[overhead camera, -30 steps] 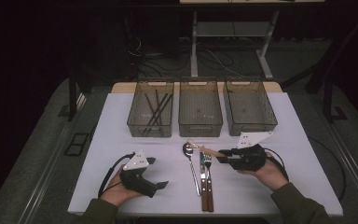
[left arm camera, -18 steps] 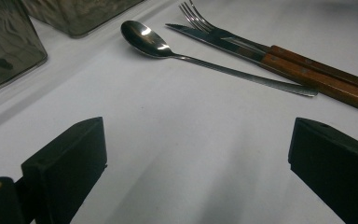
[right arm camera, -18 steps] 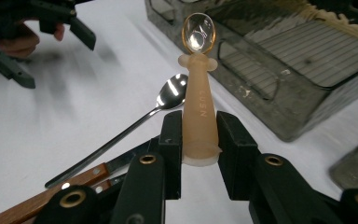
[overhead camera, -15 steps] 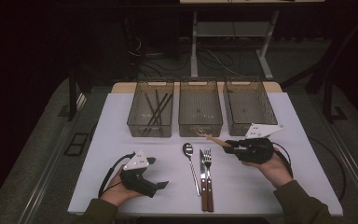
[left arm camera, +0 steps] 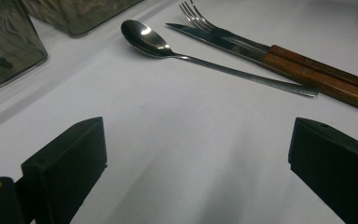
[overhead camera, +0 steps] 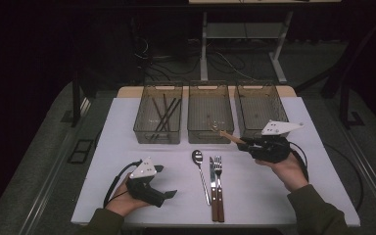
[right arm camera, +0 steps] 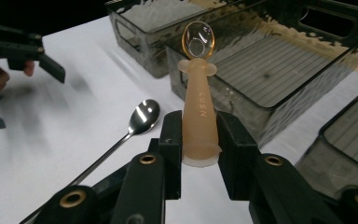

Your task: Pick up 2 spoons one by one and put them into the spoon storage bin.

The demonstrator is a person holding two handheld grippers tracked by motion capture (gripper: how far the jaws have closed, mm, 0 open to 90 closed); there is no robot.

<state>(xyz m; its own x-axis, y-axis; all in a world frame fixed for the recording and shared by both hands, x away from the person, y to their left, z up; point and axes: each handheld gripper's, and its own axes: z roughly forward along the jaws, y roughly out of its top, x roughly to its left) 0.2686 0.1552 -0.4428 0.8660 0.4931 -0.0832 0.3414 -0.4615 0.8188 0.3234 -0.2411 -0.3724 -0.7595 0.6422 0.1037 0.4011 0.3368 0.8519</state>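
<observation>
you work at a white table [overhead camera: 284,196] under a pool of light, grey carpet [overhead camera: 39,161] on either side. behind it the room falls dark, where a desk frame [overhead camera: 204,44] stands over tangled cables [overhead camera: 225,63] on the floor.

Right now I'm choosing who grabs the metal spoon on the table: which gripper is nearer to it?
Left, narrowly. The left gripper, jaws open, rests on the table beside the metal spoon. The right gripper, shut on the orange spoon, hangs raised by the bins.
</observation>
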